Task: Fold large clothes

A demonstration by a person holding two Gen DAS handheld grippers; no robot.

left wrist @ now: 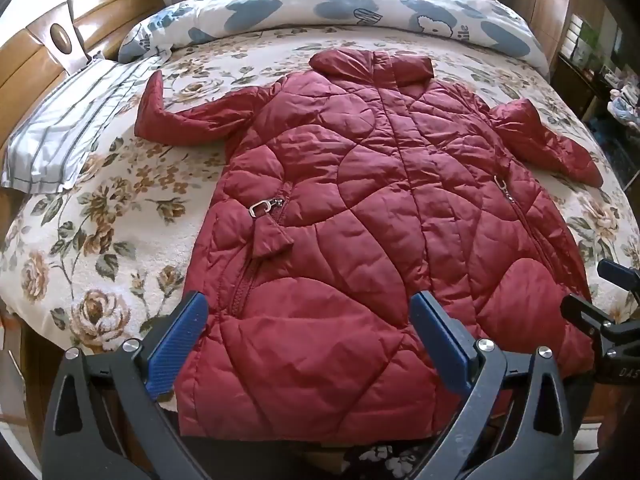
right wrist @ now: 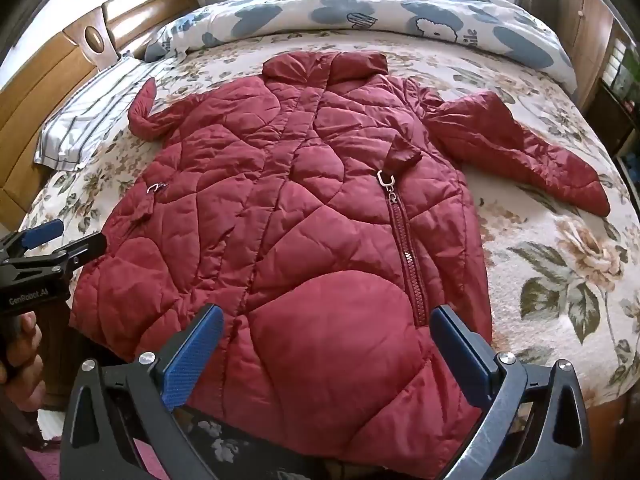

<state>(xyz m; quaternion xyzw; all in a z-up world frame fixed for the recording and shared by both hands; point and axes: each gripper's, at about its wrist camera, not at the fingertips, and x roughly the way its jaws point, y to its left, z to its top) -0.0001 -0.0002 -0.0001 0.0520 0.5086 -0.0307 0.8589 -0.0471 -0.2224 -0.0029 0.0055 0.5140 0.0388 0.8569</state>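
Red coat (left wrist: pixel 360 184) on floral bed (left wrist: pixel 100 248)

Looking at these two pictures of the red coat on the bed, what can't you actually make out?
- Red coat hem: in both views, hidden behind the left gripper and right gripper.
- Coat's underside: pressed against the floral bedspread.
- Shelves at the right edge, left wrist view: small and warped.
- Window: overexposed in both.
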